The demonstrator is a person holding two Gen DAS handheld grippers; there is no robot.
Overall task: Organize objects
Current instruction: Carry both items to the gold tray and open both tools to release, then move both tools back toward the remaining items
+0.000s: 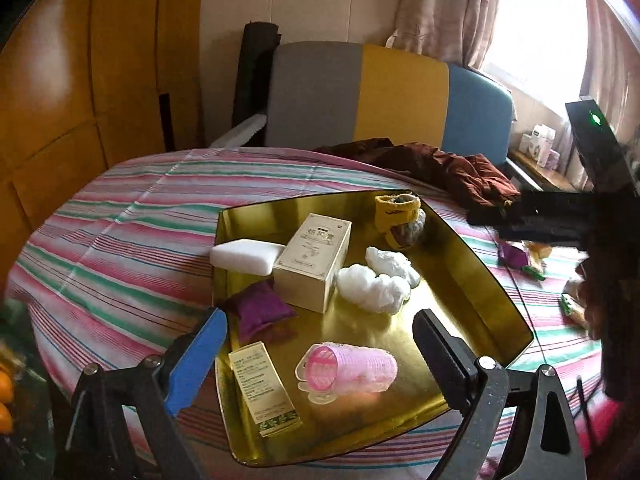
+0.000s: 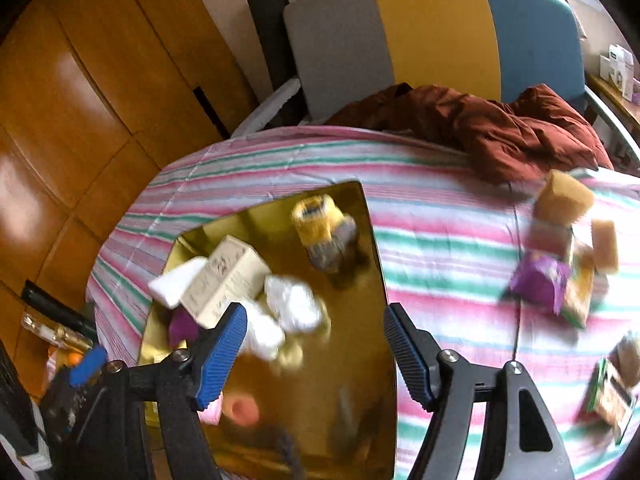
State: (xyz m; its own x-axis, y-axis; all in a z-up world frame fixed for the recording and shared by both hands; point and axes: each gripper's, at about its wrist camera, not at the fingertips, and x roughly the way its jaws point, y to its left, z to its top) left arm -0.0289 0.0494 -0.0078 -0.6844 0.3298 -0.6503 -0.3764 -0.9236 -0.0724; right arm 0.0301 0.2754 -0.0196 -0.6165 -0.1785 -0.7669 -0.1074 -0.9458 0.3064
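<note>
A gold tray point(image 1: 460, 280) lies on the striped cloth and holds several things. In it are a cream box point(image 1: 312, 264), a white sponge point(image 1: 244, 254), a purple pouch point(image 1: 260, 312), white cotton wads point(image 1: 376, 284), a yellow sock bundle point(image 1: 400, 216), a flat carton point(image 1: 264, 388) and a pink hair roller point(image 1: 352, 368). My left gripper point(image 1: 320, 320) hangs open just above the roller, not touching it. In the blurred right wrist view, my right gripper point(image 2: 316, 316) is open and empty over the tray point(image 2: 360, 380), near the cotton wads point(image 2: 292, 304).
Loose items lie on the striped cloth point(image 2: 440, 240) right of the tray: a purple packet point(image 2: 540, 280), brown blocks point(image 2: 564, 200) and a green packet point(image 2: 612, 392). A dark red garment point(image 2: 500, 136) is heaped at the far edge before a chair point(image 2: 432, 32). Wooden cabinets point(image 1: 80, 80) stand at the left.
</note>
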